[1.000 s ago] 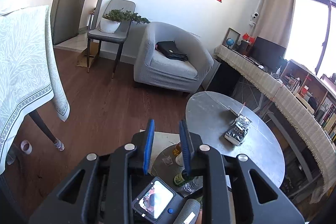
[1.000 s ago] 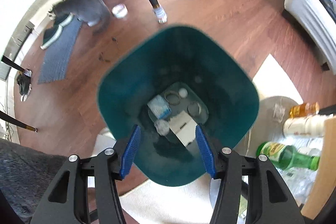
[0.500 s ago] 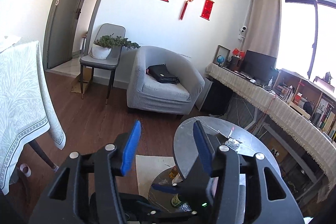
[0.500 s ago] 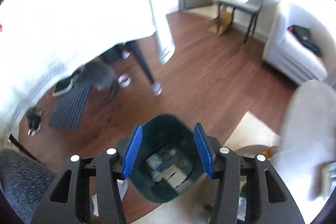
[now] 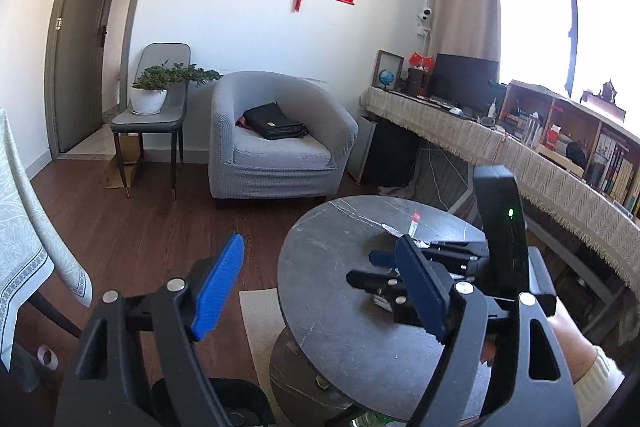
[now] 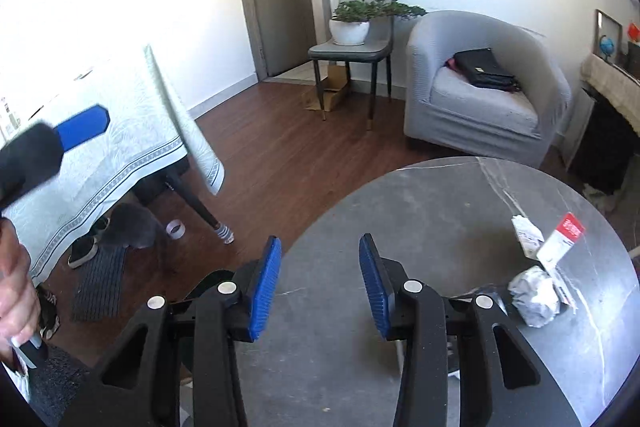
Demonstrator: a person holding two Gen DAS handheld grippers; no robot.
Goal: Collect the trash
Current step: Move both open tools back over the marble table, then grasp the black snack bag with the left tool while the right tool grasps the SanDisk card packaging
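Right wrist view looks over a round grey stone-look worktop (image 6: 420, 227), smooth with thin pale veins. Right tongs (image 6: 320, 287) hang above its near edge, blue ribbed pads apart with nothing between them, and they've just been closing a bit. The trash sits toward the worktop's right edge: a crumpled whitish paper wad (image 6: 534, 297), a flat white card with a red end (image 6: 560, 241) and a small crinkly wrapper (image 6: 528, 233) just beside it. Left tongs (image 5: 320, 291) hover off the worktop's left side, pads spread wide and empty, just opened up.
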